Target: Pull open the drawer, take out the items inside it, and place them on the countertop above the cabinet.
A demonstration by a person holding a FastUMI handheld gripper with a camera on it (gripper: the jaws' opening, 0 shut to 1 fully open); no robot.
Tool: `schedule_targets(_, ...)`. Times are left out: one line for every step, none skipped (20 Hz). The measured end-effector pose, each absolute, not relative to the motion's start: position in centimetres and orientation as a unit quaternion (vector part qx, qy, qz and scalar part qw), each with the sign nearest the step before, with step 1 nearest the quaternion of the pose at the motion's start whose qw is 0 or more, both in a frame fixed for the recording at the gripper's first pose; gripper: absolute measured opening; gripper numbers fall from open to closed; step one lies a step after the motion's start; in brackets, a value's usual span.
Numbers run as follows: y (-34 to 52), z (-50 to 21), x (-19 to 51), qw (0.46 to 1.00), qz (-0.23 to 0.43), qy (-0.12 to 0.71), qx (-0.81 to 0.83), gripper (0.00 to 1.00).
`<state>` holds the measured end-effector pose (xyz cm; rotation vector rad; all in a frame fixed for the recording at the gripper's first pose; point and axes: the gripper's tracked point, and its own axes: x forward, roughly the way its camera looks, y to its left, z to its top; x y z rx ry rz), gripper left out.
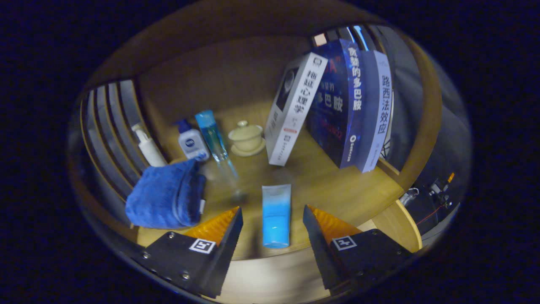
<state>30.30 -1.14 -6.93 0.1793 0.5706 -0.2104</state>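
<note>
Gripper [273, 223] fingers spread apart, gripping nothing. Blue tube [276, 214] lies flat on the wooden countertop [337, 190] between the fingers, touching neither. Folded blue towel [166, 196] just left of the left finger. Beyond: clear blue bottle [215, 139], small blue-capped bottle [191, 141], white pump bottle [148, 147], lidded teacup on saucer [247, 137], three leaning books [337, 105].

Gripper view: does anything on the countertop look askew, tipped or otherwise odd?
The white book leans tilted against the upright blue books. A clear blue bottle lies or leans slanted beside the lidded cup. The blue tube lies flat between the open claw's fingers, untouched. No spills.
</note>
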Motion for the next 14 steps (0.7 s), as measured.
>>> schedule_targets(-1.1, -5.8, 29.6, 0.957, -0.094, 0.26, 0.085, 0.86)
schedule_targets(-1.0, -4.5, 28.8, 0.965, -0.088, 0.237, 0.076, 0.86)
schedule_targets(-1.2, -3.4, 27.7, 0.97, -0.091, 0.217, 0.065, 0.86)
schedule_targets(-1.3, -2.4, 26.4, 0.974, -0.095, 0.197, 0.054, 0.86)
schedule_targets(-1.3, -1.4, 24.7, 0.978, -0.1, 0.177, 0.049, 0.86)
schedule_targets(-1.3, -0.5, 23.1, 0.981, -0.103, 0.156, 0.051, 0.86)
schedule_targets(-1.5, 0.2, 21.4, 0.984, -0.107, 0.132, 0.055, 0.86)
schedule_targets(-1.6, 0.5, 19.7, 0.985, -0.111, 0.114, 0.06, 0.86)
schedule_targets(-1.5, 0.4, 17.8, 0.986, -0.114, 0.102, 0.065, 0.86)
schedule_targets(-1.7, 0.0, 16.1, 0.986, -0.12, 0.094, 0.065, 0.86)
schedule_targets(-2.2, -0.4, 14.4, 0.985, -0.131, 0.088, 0.068, 0.86)
schedule_targets(-1.9, -0.6, 12.9, 0.986, -0.128, 0.079, 0.071, 0.86)
schedule_targets(-1.3, -0.9, 11.9, 0.988, -0.123, 0.071, 0.068, 0.86)
schedule_targets(-1.3, -1.5, 10.7, 0.988, -0.125, 0.067, 0.06, 0.86)
